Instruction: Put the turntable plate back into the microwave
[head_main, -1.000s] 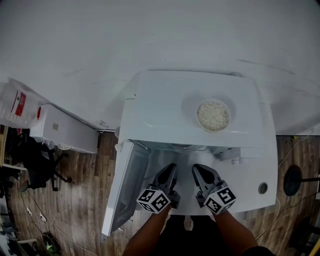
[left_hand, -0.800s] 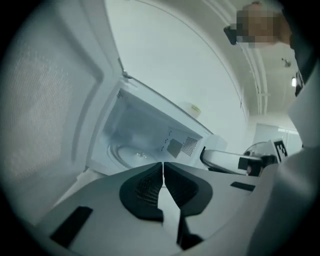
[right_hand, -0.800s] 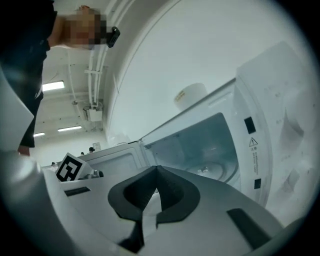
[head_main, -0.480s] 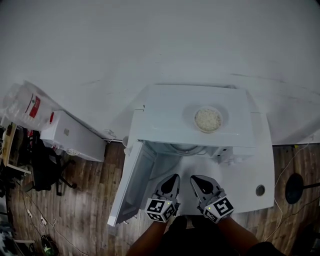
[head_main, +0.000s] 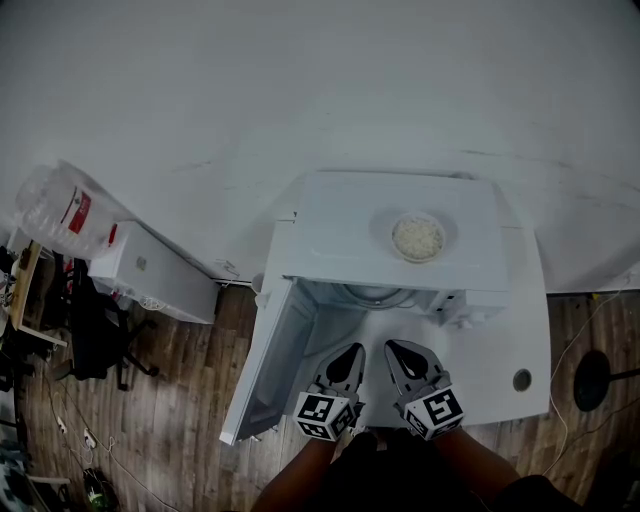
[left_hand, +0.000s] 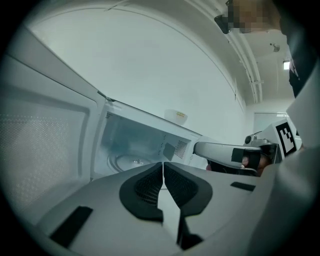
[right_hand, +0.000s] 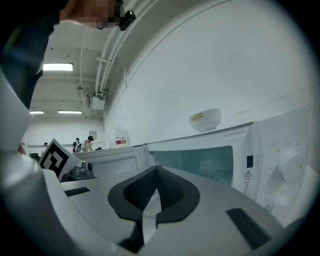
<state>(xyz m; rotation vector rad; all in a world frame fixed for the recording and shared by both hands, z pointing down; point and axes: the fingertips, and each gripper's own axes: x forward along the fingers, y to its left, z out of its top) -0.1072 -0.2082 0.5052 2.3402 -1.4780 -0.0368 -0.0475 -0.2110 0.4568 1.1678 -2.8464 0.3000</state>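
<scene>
The white microwave (head_main: 400, 225) stands with its door (head_main: 268, 350) swung open to the left. A round glass turntable plate (head_main: 375, 294) lies on the cavity floor, also visible as the plate (left_hand: 131, 161) in the left gripper view. My left gripper (head_main: 349, 352) and right gripper (head_main: 396, 349) hover side by side in front of the opening, apart from the plate. Both are shut with nothing between the pads: the left gripper (left_hand: 163, 165) points into the cavity, and the right gripper (right_hand: 156, 170) points at the cavity's right side, near the control knob (right_hand: 290, 165).
A bowl of rice (head_main: 418, 236) sits on top of the microwave. The white table (head_main: 500, 370) extends to the right, with a round hole (head_main: 521, 379). A white box (head_main: 150, 270) and a large water bottle (head_main: 60, 212) are at the left. Wooden floor lies below.
Both grippers have drawn back a little from the microwave opening and rolled slightly, staying shut and empty. The plate and door have not moved.
</scene>
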